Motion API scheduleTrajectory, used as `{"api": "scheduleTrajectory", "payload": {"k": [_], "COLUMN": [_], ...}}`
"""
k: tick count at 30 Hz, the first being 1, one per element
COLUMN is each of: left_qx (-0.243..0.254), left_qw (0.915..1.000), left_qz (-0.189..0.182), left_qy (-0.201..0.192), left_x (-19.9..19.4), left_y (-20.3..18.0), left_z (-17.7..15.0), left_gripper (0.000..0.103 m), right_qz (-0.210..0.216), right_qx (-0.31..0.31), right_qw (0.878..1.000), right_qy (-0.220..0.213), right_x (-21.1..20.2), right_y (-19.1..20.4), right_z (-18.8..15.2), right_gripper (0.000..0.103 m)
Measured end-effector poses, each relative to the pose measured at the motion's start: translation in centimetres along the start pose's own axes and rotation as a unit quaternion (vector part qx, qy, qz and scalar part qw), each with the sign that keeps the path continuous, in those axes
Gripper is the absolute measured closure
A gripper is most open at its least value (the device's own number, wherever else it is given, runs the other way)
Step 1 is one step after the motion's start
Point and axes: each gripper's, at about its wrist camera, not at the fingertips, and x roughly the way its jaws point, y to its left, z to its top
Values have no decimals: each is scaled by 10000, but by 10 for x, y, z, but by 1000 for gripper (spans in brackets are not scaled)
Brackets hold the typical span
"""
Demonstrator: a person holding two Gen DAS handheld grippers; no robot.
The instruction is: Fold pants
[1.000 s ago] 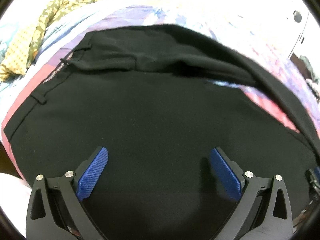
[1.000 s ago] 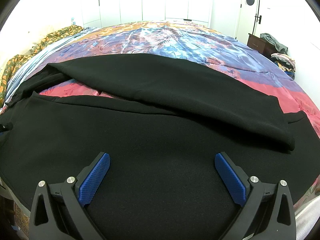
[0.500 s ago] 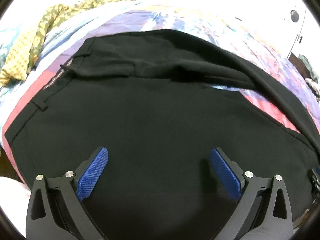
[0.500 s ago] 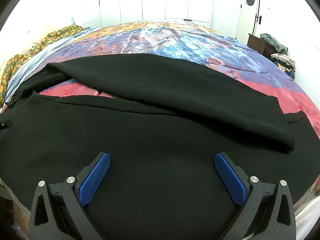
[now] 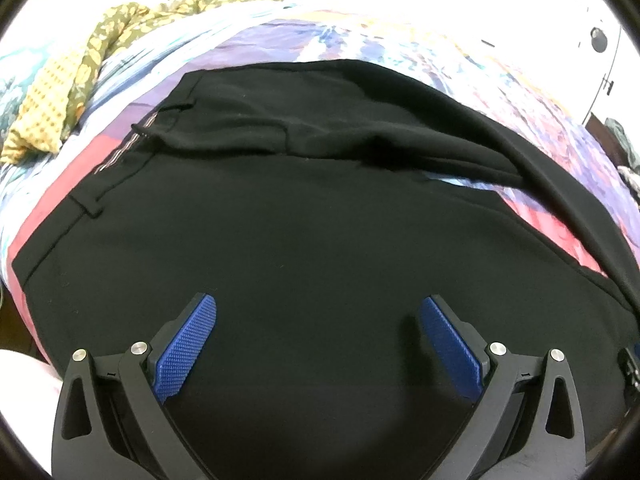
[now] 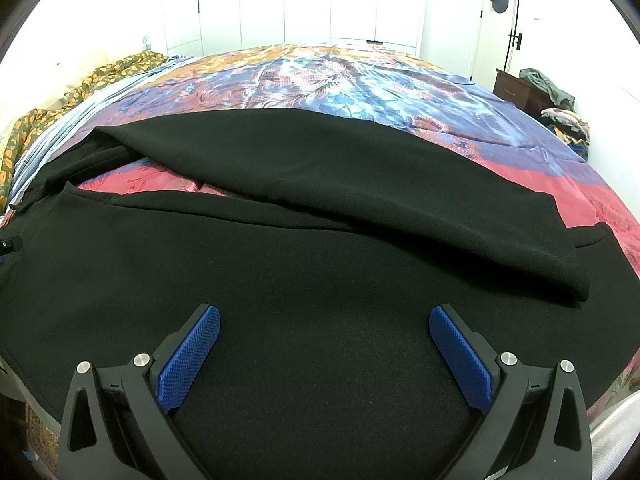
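My left tool (image 5: 316, 332) gapes wide, gripping nothing, poised over the black pants (image 5: 304, 240) near the waistband (image 5: 86, 208). My right tool (image 6: 324, 340) is equally spread and empty above the near leg. Pants lie flat on the bed (image 6: 360, 80); the far leg (image 6: 360, 176) crosses diagonally. Bare bedspread beyond gives room; bed edge close at right.

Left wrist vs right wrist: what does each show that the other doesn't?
Left wrist only: the pants' waistband with a belt loop.

Right wrist only: the far leg lying across the near one, its hem, white wardrobe doors, a dresser with clothes.

Both: black pants spread on a floral bedspread, a yellow cloth at left, and open fingers over the fabric, left gripper, right gripper.
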Motion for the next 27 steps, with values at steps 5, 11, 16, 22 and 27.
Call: {"api": "scheduleTrajectory", "payload": {"k": [5,11,16,22,27], "left_qx": [-8,23,144,125,179], "left_qw": [10000,10000,9998,9998,9997], "left_qz": [17,13,88,85,92], "left_qy": [-75,-7,136,150,136], "left_x": [-2,2,9,12,11], "left_y": [1,1,0,-2,-3], "left_z": [1,0,-2,-2,-4], "left_gripper": [1,1,1,1,1], "right_qz": [-1,-3,168,2272,2457], "right_qx": [-5,-5,-30,1591,2680], "right_qw": [10000,10000,9993,9607,9316], "right_qy": [-8,-3,342,88,-14], "right_x": [0,1,0,-32,-19], "right_y": [0,0,-3,-45,-85], "right_z": [0,0,11,15,15], "right_gripper": [0,0,0,0,1]}}
